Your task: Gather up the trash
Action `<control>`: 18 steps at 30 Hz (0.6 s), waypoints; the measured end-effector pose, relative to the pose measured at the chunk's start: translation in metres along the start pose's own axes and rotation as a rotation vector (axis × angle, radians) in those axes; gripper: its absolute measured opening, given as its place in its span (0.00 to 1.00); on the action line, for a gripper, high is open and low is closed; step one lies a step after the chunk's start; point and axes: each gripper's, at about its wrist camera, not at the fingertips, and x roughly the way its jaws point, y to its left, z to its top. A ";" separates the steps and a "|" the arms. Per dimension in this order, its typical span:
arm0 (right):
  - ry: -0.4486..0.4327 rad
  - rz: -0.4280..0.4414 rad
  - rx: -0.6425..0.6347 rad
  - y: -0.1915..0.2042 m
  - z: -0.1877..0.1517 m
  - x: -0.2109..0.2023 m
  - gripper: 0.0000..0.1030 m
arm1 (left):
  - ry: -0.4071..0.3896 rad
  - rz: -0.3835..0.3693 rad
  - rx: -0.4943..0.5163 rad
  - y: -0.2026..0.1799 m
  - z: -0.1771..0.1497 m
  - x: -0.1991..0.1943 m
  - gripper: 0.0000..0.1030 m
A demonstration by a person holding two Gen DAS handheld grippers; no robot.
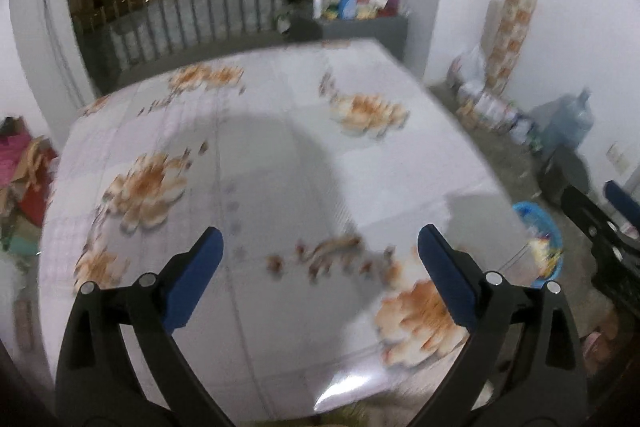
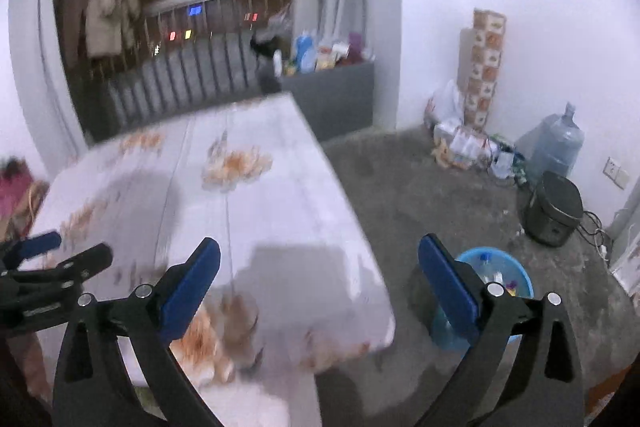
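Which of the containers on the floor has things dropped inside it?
The blue basin beside the table's corner: open-topped, with small items inside. The big water jug by the wall is closed and clear, and the dark round appliance has its lid shut.

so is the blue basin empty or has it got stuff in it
Not empty. The blue basin on the floor beside the table holds several small items, seemingly a bottle and bright wrappers; blur hides exactly what they are.

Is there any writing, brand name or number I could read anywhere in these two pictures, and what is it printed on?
None can be read.
Stacked printed cartons: pattern only, lettering blurred.
Packets on the floor: print too small.
Bottles on the grey cabinet: labels blurred.
Blue basin of trash: wrappers unreadable.
Water jug: no visible label.
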 end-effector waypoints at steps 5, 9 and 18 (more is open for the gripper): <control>0.100 -0.114 -0.064 0.011 -0.018 0.005 0.94 | 0.078 0.049 0.023 -0.003 -0.009 0.014 0.91; 0.162 -0.161 -0.026 -0.003 -0.031 0.013 0.94 | 0.060 0.068 0.006 -0.001 -0.007 0.013 0.91; 0.171 -0.234 0.014 -0.026 -0.034 0.013 0.94 | 0.051 0.074 0.023 -0.009 -0.003 0.011 0.91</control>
